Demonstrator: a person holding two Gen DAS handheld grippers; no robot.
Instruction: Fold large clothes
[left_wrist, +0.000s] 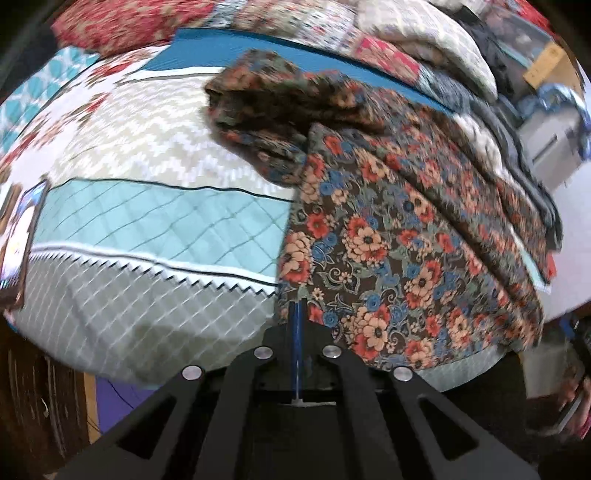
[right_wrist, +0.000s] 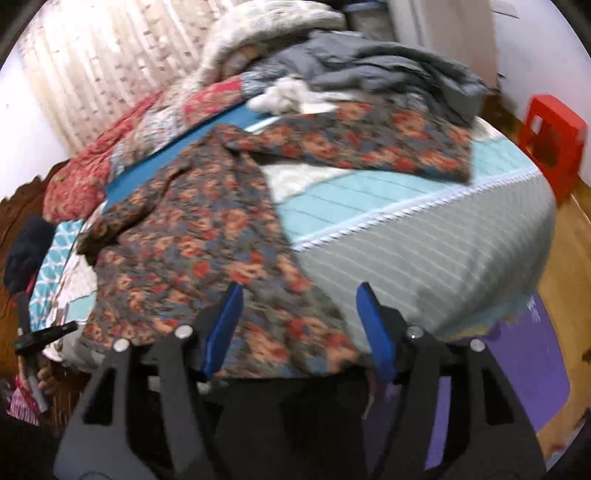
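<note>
A large floral garment (left_wrist: 399, 236) in brown, red and blue lies spread on the quilted bedspread (left_wrist: 147, 229). One sleeve (left_wrist: 266, 110) lies bunched at its far left. My left gripper (left_wrist: 297, 306) is shut at the garment's near left hem; whether it pinches cloth I cannot tell. In the right wrist view the garment (right_wrist: 199, 251) covers the bed's left half, with one sleeve (right_wrist: 369, 147) stretched out to the right. My right gripper (right_wrist: 300, 295) is open, its blue pads (right_wrist: 373, 325) above the garment's near hem.
Piled quilts and grey clothes (right_wrist: 388, 77) lie at the bed's far side. A red stool (right_wrist: 550, 140) stands on the wooden floor at right. A purple mat (right_wrist: 517, 376) lies below the bed's front edge. A phone (left_wrist: 22, 236) lies at the bed's left edge.
</note>
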